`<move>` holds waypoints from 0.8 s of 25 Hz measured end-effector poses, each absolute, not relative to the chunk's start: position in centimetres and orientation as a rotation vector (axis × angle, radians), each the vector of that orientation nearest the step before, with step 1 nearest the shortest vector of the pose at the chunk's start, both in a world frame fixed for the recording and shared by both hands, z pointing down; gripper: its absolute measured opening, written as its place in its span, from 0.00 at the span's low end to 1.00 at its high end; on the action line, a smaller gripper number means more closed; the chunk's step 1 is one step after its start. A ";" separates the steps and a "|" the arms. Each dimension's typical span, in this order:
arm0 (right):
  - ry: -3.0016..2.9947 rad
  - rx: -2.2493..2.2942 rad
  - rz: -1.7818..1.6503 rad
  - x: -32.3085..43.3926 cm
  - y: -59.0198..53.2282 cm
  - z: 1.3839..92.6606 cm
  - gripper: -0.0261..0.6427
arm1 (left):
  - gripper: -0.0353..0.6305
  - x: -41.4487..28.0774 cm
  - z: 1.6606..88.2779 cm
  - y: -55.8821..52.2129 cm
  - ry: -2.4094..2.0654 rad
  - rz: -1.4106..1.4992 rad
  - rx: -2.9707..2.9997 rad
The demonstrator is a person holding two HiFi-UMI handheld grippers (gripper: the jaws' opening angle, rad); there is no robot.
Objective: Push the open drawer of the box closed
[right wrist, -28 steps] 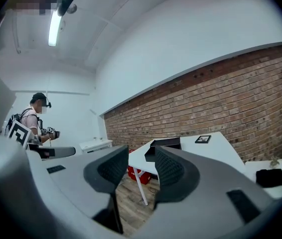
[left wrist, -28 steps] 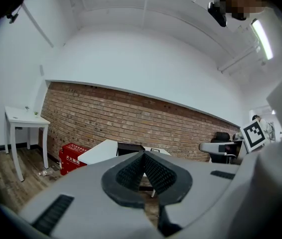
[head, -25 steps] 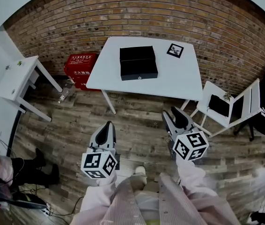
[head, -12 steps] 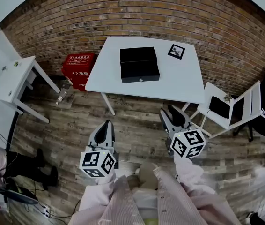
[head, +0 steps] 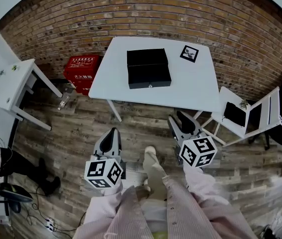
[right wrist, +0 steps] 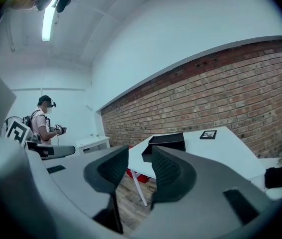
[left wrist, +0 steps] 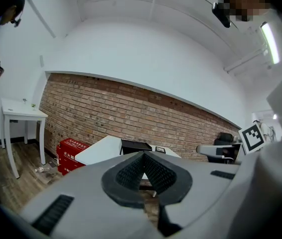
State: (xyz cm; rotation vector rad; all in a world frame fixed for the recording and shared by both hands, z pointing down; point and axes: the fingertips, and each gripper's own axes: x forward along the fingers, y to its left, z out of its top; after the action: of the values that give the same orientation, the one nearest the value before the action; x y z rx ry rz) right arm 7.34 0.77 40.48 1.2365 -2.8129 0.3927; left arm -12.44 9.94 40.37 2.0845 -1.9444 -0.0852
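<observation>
**Approach to the box: both grippers empty, well short of the table**

The black box point(head: 147, 57) sits near the middle of the white table point(head: 196, 86), its drawer point(head: 149, 76) drawn out toward the person. Both grippers hang over the wooden floor, well apart from the table. The left gripper point(head: 112, 136) has its jaws pressed together at the tips, with nothing between them. The right gripper point(head: 183, 121) has its jaws a narrow gap apart and also holds nothing.

The drawer looks rigid and flat-fronted, so no grasp is needed. A push with the jaw tips at the centre of the front face, near its small pale fitting, should run it in squarely. The box is probably light and may slide on the smooth tabletop, so bracing its rear with the other gripper seems prudent.
</observation>
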 end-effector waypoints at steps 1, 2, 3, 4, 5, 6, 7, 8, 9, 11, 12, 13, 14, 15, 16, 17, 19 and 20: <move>-2.809 1.241 0.400 7.3 0.2 40.7 0.26 | 0.05 -12.5 40.5 9.4 -1.941 -0.081 2.085; -2.804 1.245 0.407 7.2 -0.4 40.9 0.26 | 0.05 -12.6 40.6 8.8 -1.935 -0.076 2.086; -2.799 1.248 0.416 7.0 -1.0 41.1 0.26 | 0.05 -12.7 40.8 8.2 -1.928 -0.072 2.088; -2.793 1.248 0.424 6.8 -1.7 41.3 0.26 | 0.05 -12.9 40.9 7.5 -1.922 -0.068 2.088; -2.787 1.245 0.431 6.6 -2.4 41.6 0.26 | 0.05 -13.0 41.1 6.7 -1.916 -0.065 2.088; -2.781 1.241 0.438 6.3 -3.1 41.9 0.26 | 0.05 -13.2 41.3 5.9 -1.912 -0.062 2.086; -2.774 1.237 0.444 6.0 -3.9 42.2 0.26 | 0.05 -13.4 41.4 5.0 -1.908 -0.059 2.084; -2.767 1.234 0.451 5.7 -4.7 42.5 0.26 | 0.05 -13.6 41.6 4.1 -1.905 -0.055 2.083; -2.760 1.229 0.459 5.4 -5.6 42.8 0.26 | 0.05 -13.8 41.7 3.2 -1.903 -0.049 2.081; -2.750 1.217 0.477 4.7 -7.3 43.5 0.26 | 0.05 -14.2 42.0 1.3 -1.901 -0.038 2.078; -2.745 1.209 0.484 4.4 -8.1 43.7 0.26 | 0.05 -14.4 42.2 0.4 -1.899 -0.034 2.073; -2.740 1.200 0.491 4.1 -8.9 44.0 0.26 | 0.05 -14.6 42.4 -0.5 -1.896 -0.029 2.068; -2.733 1.191 0.498 3.8 -9.6 44.3 0.26 | 0.05 -14.8 42.7 -1.4 -1.890 -0.024 2.062; -2.724 1.184 0.507 3.6 -10.4 44.6 0.26 | 0.05 -14.9 43.0 -2.2 -1.884 -0.018 2.057; -2.715 1.177 0.518 3.3 -11.1 45.0 0.26 | 0.05 -15.1 43.3 -3.0 -1.879 -0.013 2.052; -2.706 1.171 0.530 3.1 -11.8 45.3 0.26 | 0.05 -15.3 43.5 -3.8 -1.874 -0.008 2.047; -2.688 1.161 0.550 2.6 -13.2 46.0 0.26 | 0.05 -15.5 43.7 -5.3 -1.861 -0.004 2.038; -2.679 1.156 0.557 2.5 -13.8 46.3 0.26 | 0.05 -15.6 43.8 -6.1 -1.854 -0.001 2.035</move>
State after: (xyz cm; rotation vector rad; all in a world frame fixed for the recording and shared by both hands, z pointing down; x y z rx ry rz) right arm 2.46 -13.85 46.29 1.1555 -2.6789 0.5574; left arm -15.61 -6.11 43.84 2.0345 -1.8535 -0.0014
